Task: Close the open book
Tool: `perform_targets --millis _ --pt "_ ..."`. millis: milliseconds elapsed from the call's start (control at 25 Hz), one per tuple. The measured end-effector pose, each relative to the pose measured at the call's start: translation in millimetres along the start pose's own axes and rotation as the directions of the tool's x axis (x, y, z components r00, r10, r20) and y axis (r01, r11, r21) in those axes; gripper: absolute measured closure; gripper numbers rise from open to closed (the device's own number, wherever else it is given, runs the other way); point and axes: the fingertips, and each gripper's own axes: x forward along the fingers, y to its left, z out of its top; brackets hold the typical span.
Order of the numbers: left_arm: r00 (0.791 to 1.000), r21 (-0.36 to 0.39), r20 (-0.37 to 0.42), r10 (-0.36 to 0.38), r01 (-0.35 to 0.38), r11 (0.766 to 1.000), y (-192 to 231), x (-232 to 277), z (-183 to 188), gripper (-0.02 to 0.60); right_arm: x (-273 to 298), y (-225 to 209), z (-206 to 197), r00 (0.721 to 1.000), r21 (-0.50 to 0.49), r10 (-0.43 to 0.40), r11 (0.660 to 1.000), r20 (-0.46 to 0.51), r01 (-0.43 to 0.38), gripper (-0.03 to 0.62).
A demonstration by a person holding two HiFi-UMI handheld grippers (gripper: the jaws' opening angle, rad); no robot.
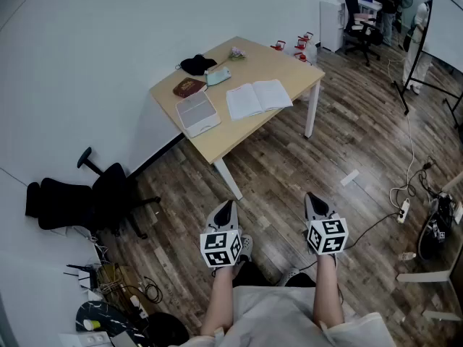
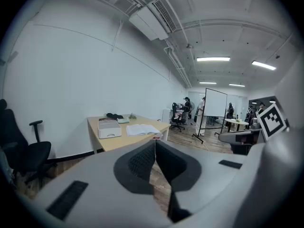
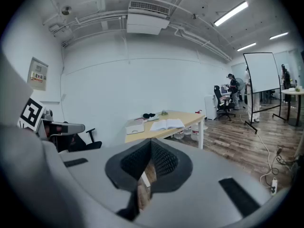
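You held the left gripper (image 1: pixel 228 204) and the right gripper (image 1: pixel 311 196) side by side over the wooden floor (image 1: pixel 311 147). Both pointed toward the surface (image 1: pixel 278 63) and were well apart from it. In the left gripper view its fingers (image 2: pixel 141 161) were pressed together with nothing between them. In the right gripper view the fingers (image 3: pixel 165 159) were likewise closed tip to tip and empty.

The open book (image 1: pixel 258 97) lay flat, pages up, near the surface's right-hand front edge, with a strip of bare wood between it and that edge. Just beside it on the left sat a white box (image 1: pixel 197 112), close to the left-hand front edge. Nearer the wall lay a brown item (image 1: pixel 189 87), a pale item (image 1: pixel 218 76) and a black bundle (image 1: pixel 197 65).

The boards between you and the nearest corner leg (image 1: pixel 228 179) were open. A black office chair (image 1: pixel 79 197) stood against the wall on your left, with a tangle of cables (image 1: pixel 119 284) below it. A power strip (image 1: pixel 404 210) and its lead lay on the floor to your right.

The marker cubes covered most of your feet. In both gripper views the gripper's own body filled the lower half and cut off the floor ahead. The book showed there only as a small pale shape, its print unreadable. The small red-topped things (image 1: pixel 300 45) on the floor beyond the surface were too small for you to name.
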Motion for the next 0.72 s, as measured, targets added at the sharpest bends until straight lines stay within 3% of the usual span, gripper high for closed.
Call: perform_targets --millis 320,720 --pt "0.999 0.027 0.012 -0.031 0.03 0.999 -25.4 -2.4 8.9 0.558 -7.4 18.8 14.7 0.998 -0.042 0.053 0.998 0.023 -0.052 0.592" --pt "0.999 0.055 0.018 -0.029 0.028 0.998 -45.5 -10.8 6.6 0.558 -20.2 10.4 16.4 0.997 -0.057 0.058 0.997 0.053 -0.055 0.592"
